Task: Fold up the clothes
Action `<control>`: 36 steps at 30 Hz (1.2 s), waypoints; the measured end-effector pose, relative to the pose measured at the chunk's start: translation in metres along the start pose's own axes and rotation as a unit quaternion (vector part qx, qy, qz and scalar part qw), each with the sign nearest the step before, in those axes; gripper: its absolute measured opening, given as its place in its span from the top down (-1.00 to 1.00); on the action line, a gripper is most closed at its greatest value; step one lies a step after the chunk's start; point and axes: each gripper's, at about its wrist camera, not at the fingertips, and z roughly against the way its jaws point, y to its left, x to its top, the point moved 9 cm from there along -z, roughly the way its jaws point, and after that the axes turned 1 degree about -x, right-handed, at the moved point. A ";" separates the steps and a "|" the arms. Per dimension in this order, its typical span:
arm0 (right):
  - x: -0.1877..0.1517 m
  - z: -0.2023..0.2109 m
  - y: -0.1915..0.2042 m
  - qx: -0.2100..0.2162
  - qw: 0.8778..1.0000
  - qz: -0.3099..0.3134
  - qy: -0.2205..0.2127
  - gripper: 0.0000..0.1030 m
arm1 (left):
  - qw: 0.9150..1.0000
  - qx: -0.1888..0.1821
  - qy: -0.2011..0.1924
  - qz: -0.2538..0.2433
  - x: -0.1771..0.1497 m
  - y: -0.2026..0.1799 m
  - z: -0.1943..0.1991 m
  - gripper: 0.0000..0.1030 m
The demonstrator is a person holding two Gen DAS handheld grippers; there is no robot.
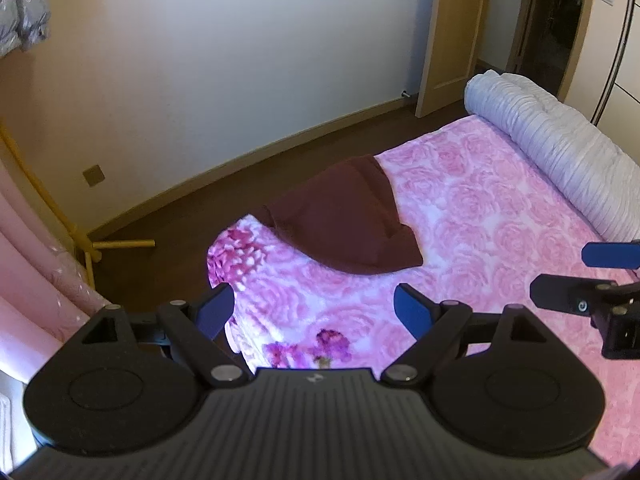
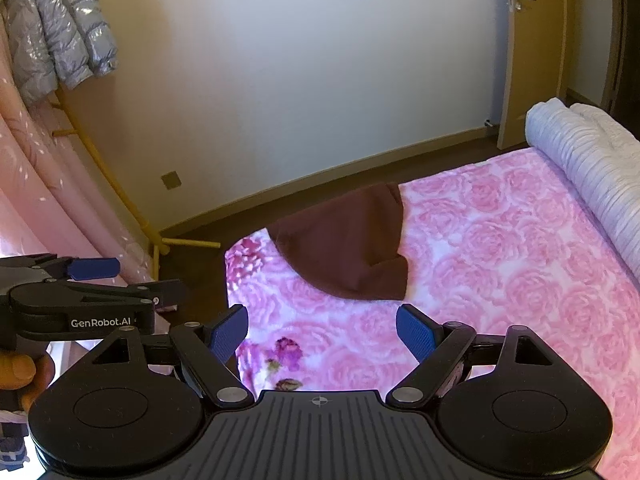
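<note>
A dark maroon garment [image 1: 344, 220] lies crumpled on the pink rose-patterned bed [image 1: 500, 240], at the far edge near the corner; it also shows in the right wrist view [image 2: 348, 252]. My left gripper [image 1: 314, 312] is open and empty, held above the bed short of the garment. My right gripper [image 2: 322, 330] is open and empty, also short of the garment. The right gripper shows at the right edge of the left wrist view [image 1: 568, 276]. The left gripper shows at the left of the right wrist view [image 2: 120, 280].
A rolled grey-white quilt [image 1: 560, 152] lies along the bed's right side. Dark floor runs between bed and white wall. A yellow rack [image 2: 116, 196] with a silver puffer jacket [image 2: 56, 32] and pink curtains [image 2: 40, 184] stand left. A wooden door [image 1: 448, 40] is open behind.
</note>
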 end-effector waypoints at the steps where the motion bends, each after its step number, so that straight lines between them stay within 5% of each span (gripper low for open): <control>1: 0.000 0.000 0.000 0.000 1.000 0.000 0.000 -0.64 | 1.000 -0.004 0.003 0.005 -0.001 0.001 0.000 -0.64; 7: 0.000 -0.004 0.000 -0.002 1.000 0.000 0.000 -0.64 | 0.999 -0.021 0.028 0.027 -0.001 0.007 -0.006 -0.64; 36: -0.006 -0.001 -0.005 0.013 1.000 -0.001 -0.001 -0.64 | 1.000 0.006 0.014 0.012 -0.018 -0.002 0.014 -0.64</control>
